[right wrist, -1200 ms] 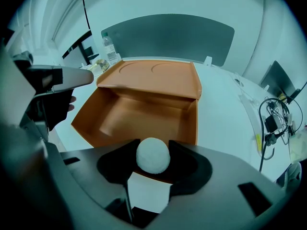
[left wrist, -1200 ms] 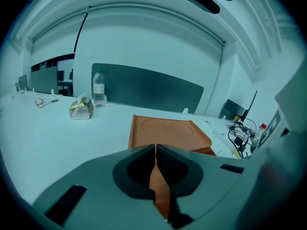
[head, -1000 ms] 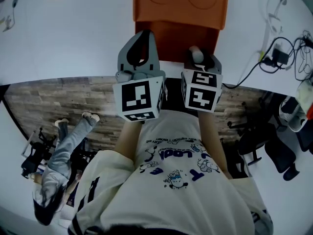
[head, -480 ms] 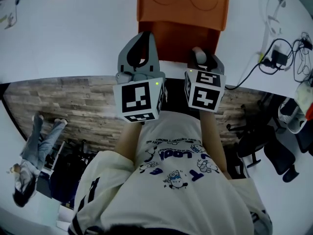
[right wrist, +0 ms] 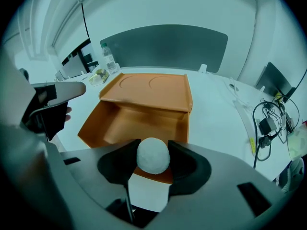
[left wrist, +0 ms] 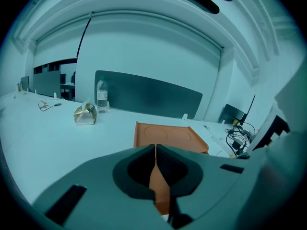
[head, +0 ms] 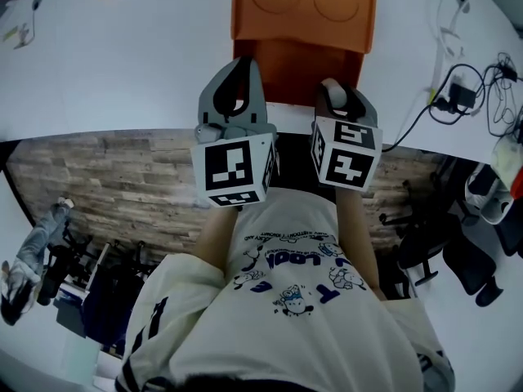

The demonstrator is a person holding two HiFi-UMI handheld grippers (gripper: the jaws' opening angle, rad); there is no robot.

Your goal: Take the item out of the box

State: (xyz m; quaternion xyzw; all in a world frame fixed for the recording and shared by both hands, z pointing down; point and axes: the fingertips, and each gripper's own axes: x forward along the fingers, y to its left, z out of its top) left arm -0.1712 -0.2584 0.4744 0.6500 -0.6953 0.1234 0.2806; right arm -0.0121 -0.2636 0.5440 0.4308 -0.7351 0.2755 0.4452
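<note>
Moved: person (head: 26, 260) on the floor goes left; grippers stay.
Right gripper (right wrist: 152, 154): clamped on white ball (right wrist: 153, 157), at orange box's (right wrist: 136, 122) near edge.
Left gripper (left wrist: 156, 150): together, empty.

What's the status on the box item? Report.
Left gripper shut, empty. Right gripper shut on white ball, at near edge of orange box. Box open, nothing in the way.

In the head view your left gripper (head: 239, 62) and right gripper (head: 337, 95) hide the near edge of the orange box (head: 302, 51); its lid is cut off at the far side. Of the white ball (head: 327, 86) only the top shows.
</note>
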